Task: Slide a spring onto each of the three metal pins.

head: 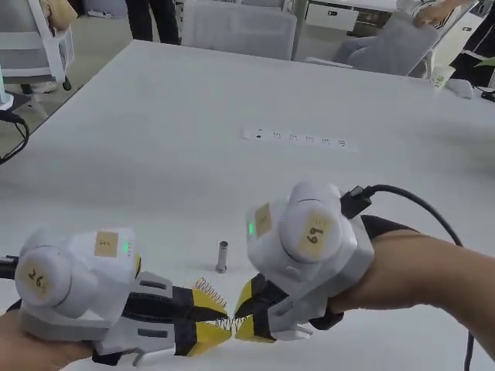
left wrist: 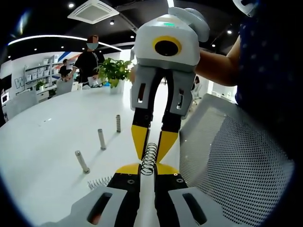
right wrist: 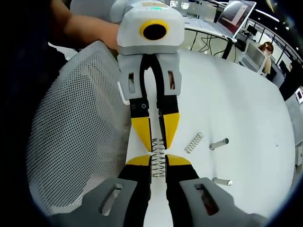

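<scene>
The big white table (head: 155, 139) holds everything. Over its near edge, the two grippers meet nose to nose. The left gripper (head: 220, 321) comes in from the left, and the right gripper (head: 240, 315) comes from the right. Each one has its jaws closed on one end of the same little spring (left wrist: 149, 158), so the spring hangs in the air between them, off the table. I think they hold it together like this so one can hand it to the other, or so it gets turned straight before it goes on a pin. Now the counting. There are two grippers. There are three metal pins, all standing up in a row on the table: the near pin (left wrist: 82, 161), the middle pin (left wrist: 101, 139) and the far pin (left wrist: 118, 123). The near and middle pins look bare. The far pin looks bumpy, as if coils may be around it, but it is too small to be sure. I can count two springs for certain: the held one, and a loose spring (left wrist: 99, 182) lying flat on the table near the pins.
</scene>
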Demonstrator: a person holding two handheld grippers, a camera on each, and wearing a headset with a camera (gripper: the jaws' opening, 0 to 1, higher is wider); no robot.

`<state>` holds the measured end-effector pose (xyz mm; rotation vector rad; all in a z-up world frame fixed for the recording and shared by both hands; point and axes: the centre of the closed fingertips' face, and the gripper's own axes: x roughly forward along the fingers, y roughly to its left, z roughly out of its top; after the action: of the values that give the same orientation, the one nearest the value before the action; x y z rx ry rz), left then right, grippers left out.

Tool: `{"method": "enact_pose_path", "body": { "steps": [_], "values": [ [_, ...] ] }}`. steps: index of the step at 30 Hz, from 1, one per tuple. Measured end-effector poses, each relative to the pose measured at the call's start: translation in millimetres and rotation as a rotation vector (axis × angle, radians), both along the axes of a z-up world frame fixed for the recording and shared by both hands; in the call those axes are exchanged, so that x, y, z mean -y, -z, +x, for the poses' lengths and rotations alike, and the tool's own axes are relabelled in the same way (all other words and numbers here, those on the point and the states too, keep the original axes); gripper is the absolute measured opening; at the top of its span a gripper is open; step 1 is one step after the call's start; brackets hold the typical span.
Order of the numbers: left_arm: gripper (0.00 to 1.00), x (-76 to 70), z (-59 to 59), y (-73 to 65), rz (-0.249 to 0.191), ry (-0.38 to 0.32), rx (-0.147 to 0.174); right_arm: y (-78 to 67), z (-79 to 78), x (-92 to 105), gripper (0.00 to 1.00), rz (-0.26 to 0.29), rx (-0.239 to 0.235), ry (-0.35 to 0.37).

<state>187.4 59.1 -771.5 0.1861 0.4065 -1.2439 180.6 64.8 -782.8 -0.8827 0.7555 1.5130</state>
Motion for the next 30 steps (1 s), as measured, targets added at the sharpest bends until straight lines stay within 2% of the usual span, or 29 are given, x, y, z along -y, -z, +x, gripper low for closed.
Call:
{"method": "enact_pose_path", "body": {
  "steps": [5,11,22,25,30],
  "values": [
    [0.02,1.0,-1.3,-0.6,-0.008,0.002,-0.011,2.5,-0.7,2.4,0.09,0.002,-0.022,0.020],
    [0.03,1.2,0.5,-2.8,-0.013,-0.003,-0.003,7.3,1.6,7.5,0.09,0.009,-0.026,0.040],
    [0.03,1.3,0.9,-5.3,-0.033,-0.011,-0.006,11.8,2.0,15.4,0.09,0.016,-0.047,0.068],
    [0.03,0.2,0.1,-4.6,-0.031,-0.012,-0.003,10.7,1.3,13.9,0.09,0.033,-0.061,0.094],
    [0.03,0.0,-0.9,-2.4,-0.026,-0.015,0.001,3.1,0.1,13.1,0.08,0.053,-0.049,0.096]
  ]
}}
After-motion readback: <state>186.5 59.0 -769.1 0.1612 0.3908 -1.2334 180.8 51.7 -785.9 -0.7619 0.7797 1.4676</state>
